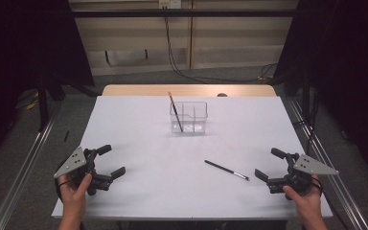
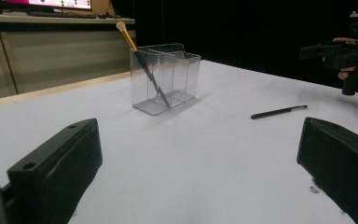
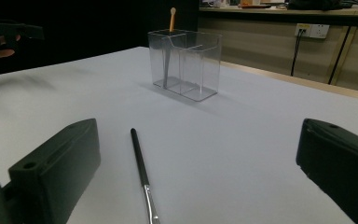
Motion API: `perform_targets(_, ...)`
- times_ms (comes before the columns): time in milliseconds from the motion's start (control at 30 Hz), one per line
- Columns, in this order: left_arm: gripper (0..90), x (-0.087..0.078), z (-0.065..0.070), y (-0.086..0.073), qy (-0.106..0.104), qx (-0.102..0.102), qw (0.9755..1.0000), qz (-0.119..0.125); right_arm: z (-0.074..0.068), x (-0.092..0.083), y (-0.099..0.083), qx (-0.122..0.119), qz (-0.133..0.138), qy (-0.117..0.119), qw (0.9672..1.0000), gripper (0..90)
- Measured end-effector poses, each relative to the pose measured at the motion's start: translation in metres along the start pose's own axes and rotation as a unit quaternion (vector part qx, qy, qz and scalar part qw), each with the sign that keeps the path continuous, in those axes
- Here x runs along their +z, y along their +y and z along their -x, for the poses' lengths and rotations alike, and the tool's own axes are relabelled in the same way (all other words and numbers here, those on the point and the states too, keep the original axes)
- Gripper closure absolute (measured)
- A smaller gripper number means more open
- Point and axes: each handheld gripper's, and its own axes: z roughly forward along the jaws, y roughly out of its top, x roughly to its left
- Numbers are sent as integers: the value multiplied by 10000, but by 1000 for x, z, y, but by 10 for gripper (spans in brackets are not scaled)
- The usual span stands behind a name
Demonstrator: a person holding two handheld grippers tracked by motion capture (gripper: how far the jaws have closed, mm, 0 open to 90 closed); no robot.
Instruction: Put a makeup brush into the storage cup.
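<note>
A clear plastic organizer (image 1: 189, 117) (image 2: 166, 77) (image 3: 185, 64) with compartments stands at the table's middle back. A brush with an orange handle (image 1: 174, 109) (image 2: 140, 58) (image 3: 171, 18) leans inside its left compartment. A second black brush with a silver ferrule (image 1: 226, 170) (image 2: 278, 111) (image 3: 142, 170) lies flat on the white table (image 1: 139, 143), front right of centre. My left gripper (image 1: 111, 161) is open near the front left edge, holding nothing. My right gripper (image 1: 269, 164) is open near the front right edge, the black brush lying just left of it, between its jaws in the right gripper view.
A wooden strip (image 1: 187, 90) borders the table's far edge. Metal rails (image 1: 24, 167) run along both sides on the floor. Cables (image 1: 182, 72) hang at the back wall. The right hand with its gripper (image 2: 347, 56) appears far off in the left gripper view.
</note>
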Motion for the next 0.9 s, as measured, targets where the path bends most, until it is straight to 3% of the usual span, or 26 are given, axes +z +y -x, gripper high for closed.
perform_targets(467,0,-4,-1,-5,2,26,9998,-172,2,3,1,-15,0,-14,10000,0)
perform_targets(900,0,-10,-2,-8,64,-98,9998,-146,0,15,3,-13,-20,90,10000,0)
